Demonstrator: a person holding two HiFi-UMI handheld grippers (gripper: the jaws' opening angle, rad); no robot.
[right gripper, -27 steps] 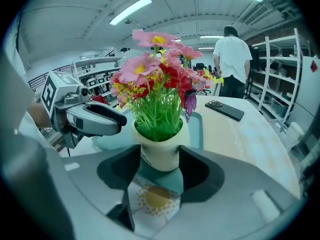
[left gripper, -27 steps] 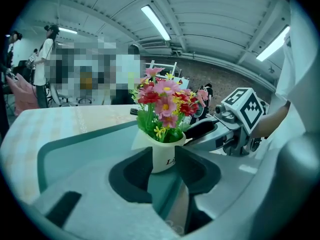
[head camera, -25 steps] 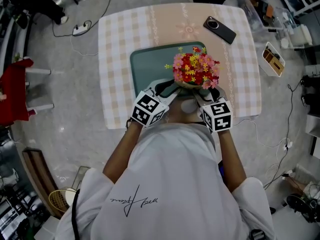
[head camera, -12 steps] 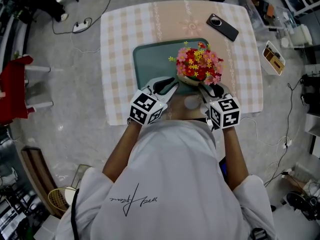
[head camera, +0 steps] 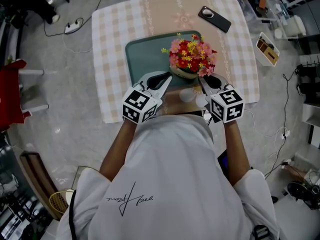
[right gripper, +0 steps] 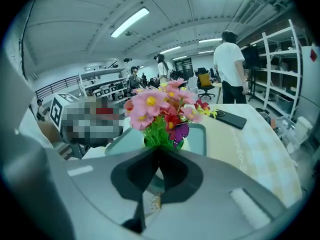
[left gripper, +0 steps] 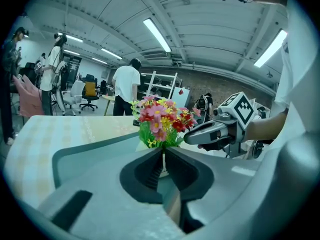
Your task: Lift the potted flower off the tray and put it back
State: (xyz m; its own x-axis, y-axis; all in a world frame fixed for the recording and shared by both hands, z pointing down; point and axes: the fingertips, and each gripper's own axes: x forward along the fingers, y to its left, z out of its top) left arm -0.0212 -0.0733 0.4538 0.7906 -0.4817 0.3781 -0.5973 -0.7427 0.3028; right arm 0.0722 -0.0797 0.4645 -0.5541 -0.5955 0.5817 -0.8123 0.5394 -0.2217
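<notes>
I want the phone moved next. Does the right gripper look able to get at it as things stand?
Probably not yet: the right gripper is shut on the rim of the potted flower. Once that is set down, bare cloth leads to the phone.

Your right gripper (right gripper: 159,151) has its fingers (right gripper: 132,176) pinched onto the potted flower (right gripper: 160,114). Tray (right gripper: 196,136) behind it, phone (right gripper: 231,119) farther back on the counter (right gripper: 250,149).

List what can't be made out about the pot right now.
- Pot body: head view, under the flowers; gripper views, behind the left gripper and right gripper claws.
- Pot base versus tray: hidden everywhere, so clearance unknown.
- Rim in the closing left claw: just a white sliver.
</notes>
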